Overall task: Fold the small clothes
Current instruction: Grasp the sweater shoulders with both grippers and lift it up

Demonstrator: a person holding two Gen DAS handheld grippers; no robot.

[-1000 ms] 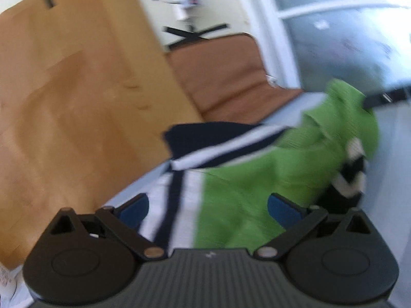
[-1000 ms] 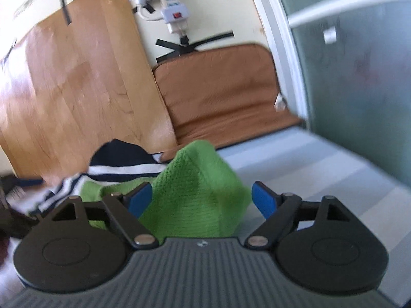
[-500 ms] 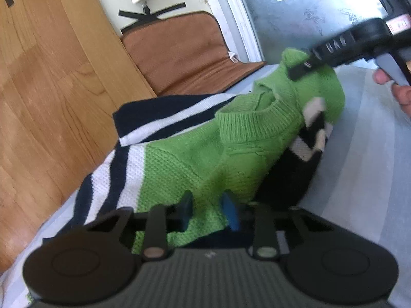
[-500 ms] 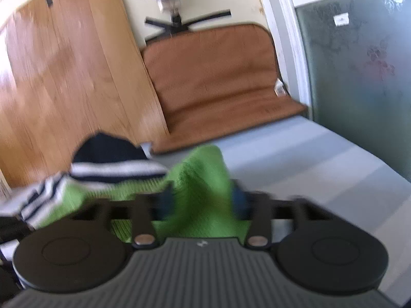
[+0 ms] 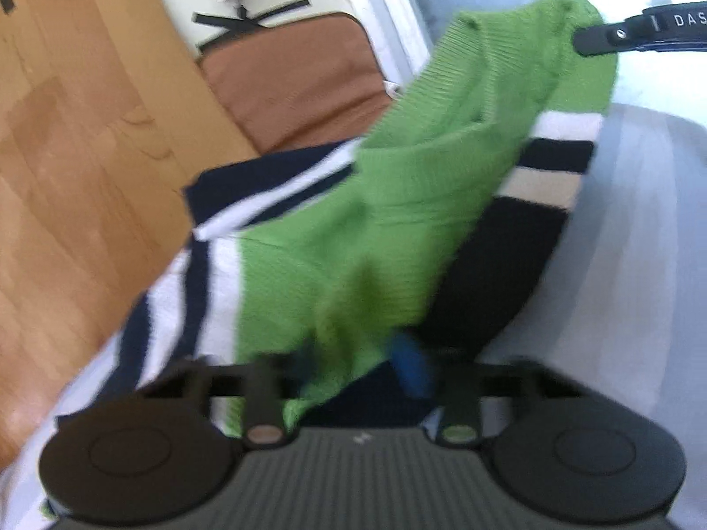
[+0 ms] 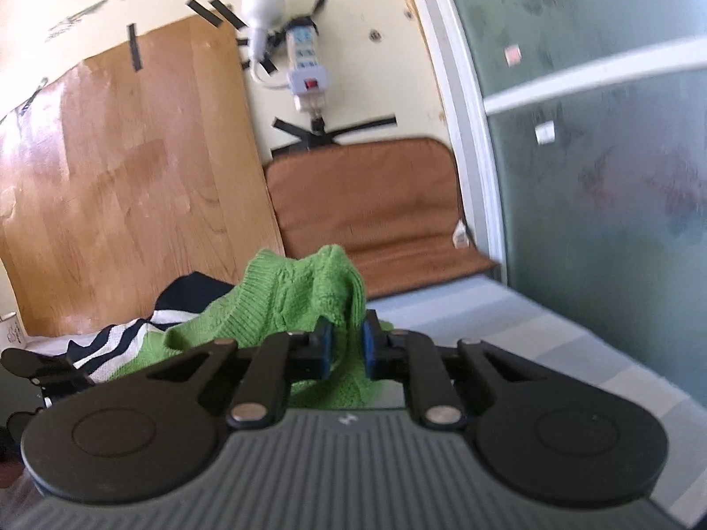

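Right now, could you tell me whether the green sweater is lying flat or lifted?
Lifted at one end: the right tool pinches its edge, and the sweater slopes down to the left tool.

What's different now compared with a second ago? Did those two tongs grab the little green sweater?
Yes. Both tongs were wide open then; their jaws have just been closing. The left tongs now pinch the green sweater near its lower edge, and the right tongs pinch its far end and have raised it. The wooden board and brown cushion stayed put.
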